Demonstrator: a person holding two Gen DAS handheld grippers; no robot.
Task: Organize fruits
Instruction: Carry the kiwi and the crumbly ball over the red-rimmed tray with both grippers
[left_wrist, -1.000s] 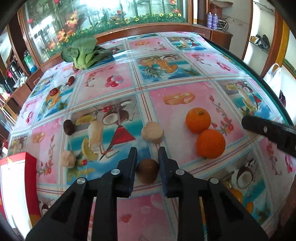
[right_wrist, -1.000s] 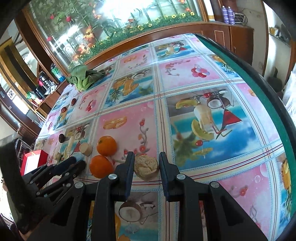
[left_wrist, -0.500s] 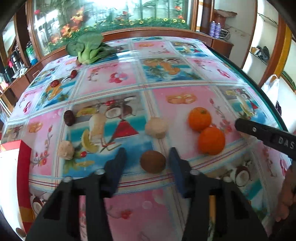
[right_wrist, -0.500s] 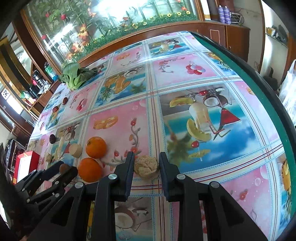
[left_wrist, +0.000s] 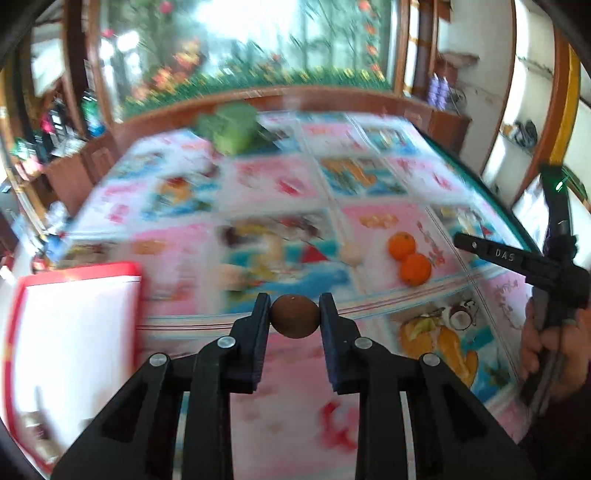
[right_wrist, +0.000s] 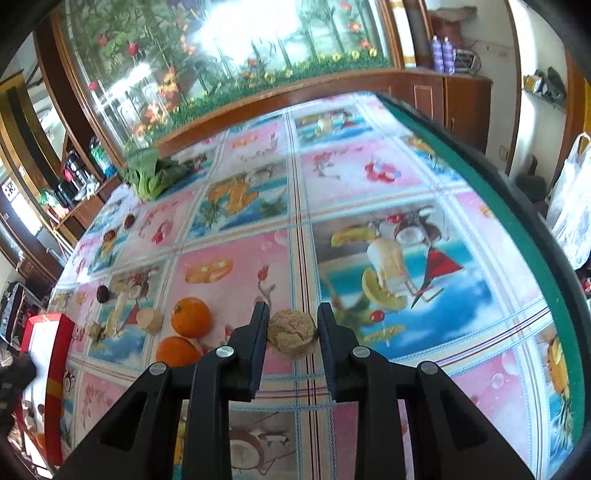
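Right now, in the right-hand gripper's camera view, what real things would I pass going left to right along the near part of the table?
Red-rimmed tray → small dark brown fruit → pale round fruit → two oranges → rough tan fruit held by the right gripper → the table's green edge.

The only legible text is "DAS", in pale raised capitals on the black finger of the right tool (left_wrist: 491, 254), seen at the right edge of the left wrist view above the printed desk (left_wrist: 288, 184) covering. The letters run along the finger's length and tilt with it. The desk covering itself carries pictures of fruit and drinks, with no lettering that can be read. Bottles and packages on the shelves behind are too small and blurred to read.
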